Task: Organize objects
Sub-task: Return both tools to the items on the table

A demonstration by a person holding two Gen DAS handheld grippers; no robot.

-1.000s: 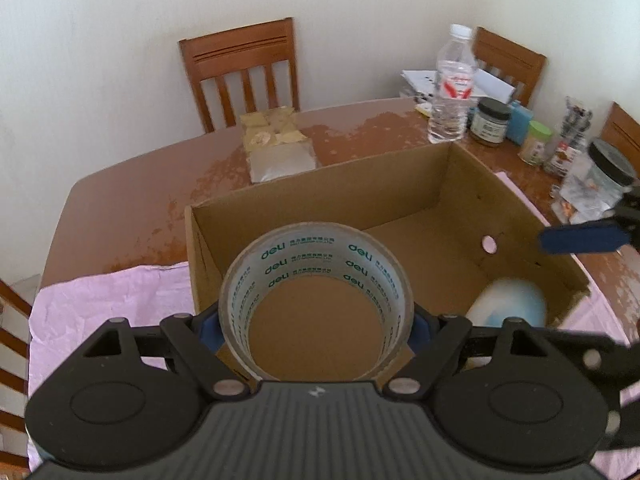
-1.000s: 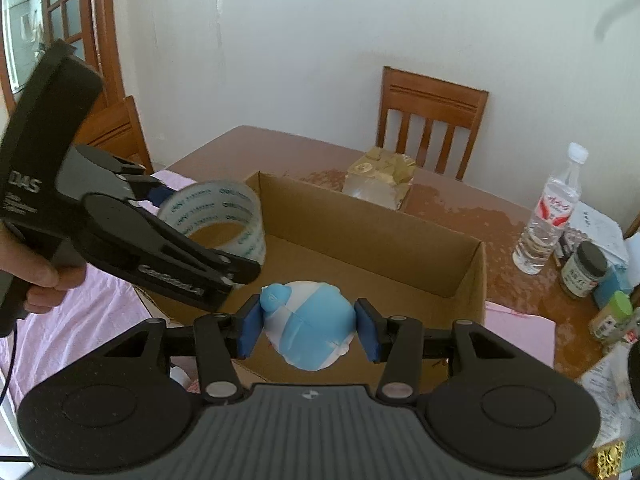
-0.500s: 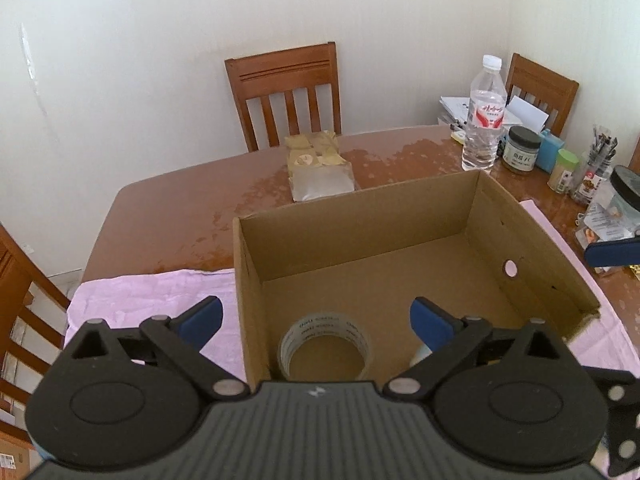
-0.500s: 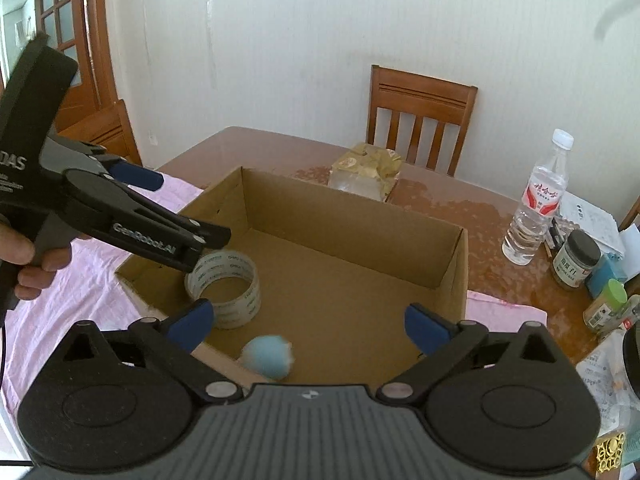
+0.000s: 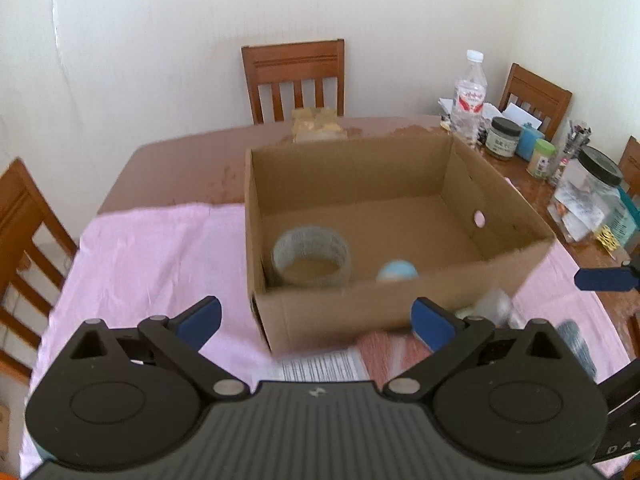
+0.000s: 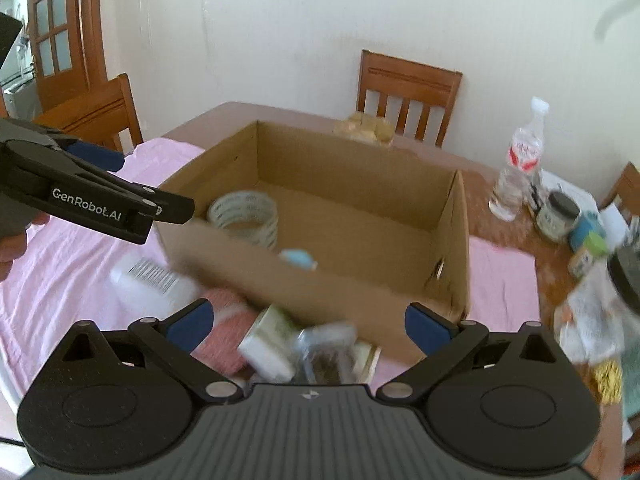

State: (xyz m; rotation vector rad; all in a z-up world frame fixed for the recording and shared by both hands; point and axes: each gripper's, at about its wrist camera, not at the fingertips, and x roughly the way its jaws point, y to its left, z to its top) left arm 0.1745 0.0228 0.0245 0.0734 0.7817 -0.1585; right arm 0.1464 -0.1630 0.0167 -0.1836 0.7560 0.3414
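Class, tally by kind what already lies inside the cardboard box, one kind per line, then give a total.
Tape roll: 1
Light blue round object: 1
Total in the cardboard box: 2

We see a box [image 5: 400, 184] of matt brown corrugated cardboard. Inside it lies a tape roll [image 5: 311, 256] of glossy clear film. A pink cloth [image 5: 152, 248], soft and lightly creased, covers the near edge of the table [image 5: 180, 160], whose reddish wood is glossy and blotched. Our grippers show matt black ribbed plastic with smooth blue pads [image 6: 188, 325]. The bottle [image 6: 520, 160] is clear plastic.
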